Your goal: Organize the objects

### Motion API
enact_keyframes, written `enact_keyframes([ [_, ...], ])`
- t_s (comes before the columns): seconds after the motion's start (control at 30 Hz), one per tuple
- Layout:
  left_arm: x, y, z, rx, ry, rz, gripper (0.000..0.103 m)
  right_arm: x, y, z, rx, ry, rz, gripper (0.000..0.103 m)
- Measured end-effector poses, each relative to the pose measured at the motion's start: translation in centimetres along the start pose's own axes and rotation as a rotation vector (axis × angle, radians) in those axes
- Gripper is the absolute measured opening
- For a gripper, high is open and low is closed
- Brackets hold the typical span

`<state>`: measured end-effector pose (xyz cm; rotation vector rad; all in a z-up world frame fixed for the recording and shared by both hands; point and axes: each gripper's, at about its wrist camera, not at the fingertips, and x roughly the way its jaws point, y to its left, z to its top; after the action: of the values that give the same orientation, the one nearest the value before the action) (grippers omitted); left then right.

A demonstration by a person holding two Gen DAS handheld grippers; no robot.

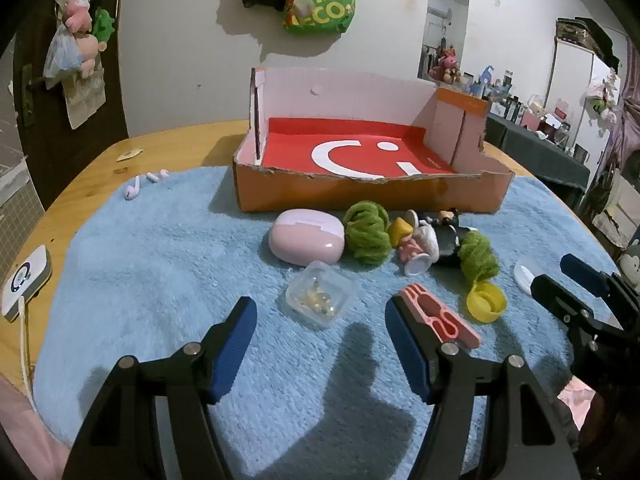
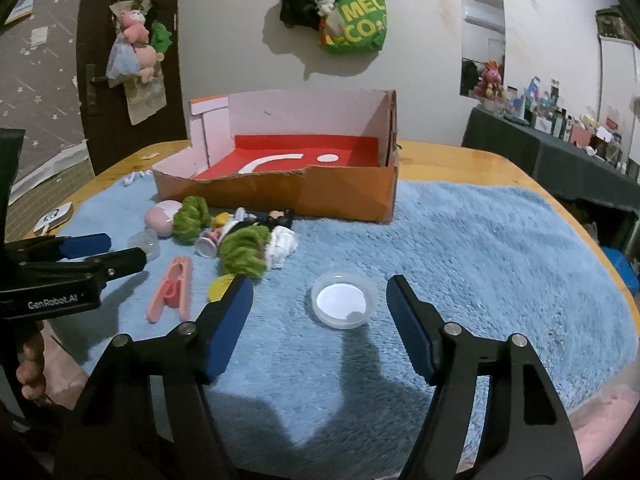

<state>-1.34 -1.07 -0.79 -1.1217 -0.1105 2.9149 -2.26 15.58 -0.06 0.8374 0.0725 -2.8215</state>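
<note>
Both grippers, left and right, gaped empty; two green tufts at twelve o'clock; one box beyond.

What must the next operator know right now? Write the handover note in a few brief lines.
Left gripper: open, empty, above the blue fluffy mat, the small clear plastic box just ahead.
Right gripper: open, empty, the round clear plastic lid between its fingers, untouched.
Orange cardboard box with red floor: nothing in it.
On the mat before it: pink oval case, two green yarn tufts, figurines, pink clothespin, yellow bottle cap.
Done: nothing. Left: everything.
</note>
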Motion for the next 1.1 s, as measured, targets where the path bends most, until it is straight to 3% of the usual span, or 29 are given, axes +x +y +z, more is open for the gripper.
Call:
enact_keyframes([
  [0.13, 0.6, 0.2, 0.2, 0.0, 0.009, -0.002, 0.068, 0.7, -0.4, -0.1, 0.015, 0.023, -0.01, 0.064],
  [0.37, 1.5, 0.7, 0.4, -0.011, 0.032, -0.025, 0.052, 2.0, -1.4, -0.3, 0.057, 0.062, -0.002, 0.05],
  [0.5, 1.8, 0.7, 0.4, -0.006, 0.031, -0.027, 0.052, 2.6, -1.7, -0.3, 0.07, 0.078, 0.005, 0.044],
  [0.67, 2.2, 0.4, 0.7, 0.015, 0.032, -0.022, 0.052, 3.0, -1.8, -0.3, 0.073, 0.085, 0.014, 0.042],
  [0.8, 2.5, -0.2, 0.7, 0.043, 0.031, 0.0, 0.044, 3.2, -2.0, -0.3, 0.065, 0.088, 0.02, 0.04],
  [1.1, 2.3, -0.6, 0.5, 0.059, 0.023, 0.018, 0.044, 3.2, -2.0, -0.2, 0.054, 0.09, 0.04, 0.039],
])
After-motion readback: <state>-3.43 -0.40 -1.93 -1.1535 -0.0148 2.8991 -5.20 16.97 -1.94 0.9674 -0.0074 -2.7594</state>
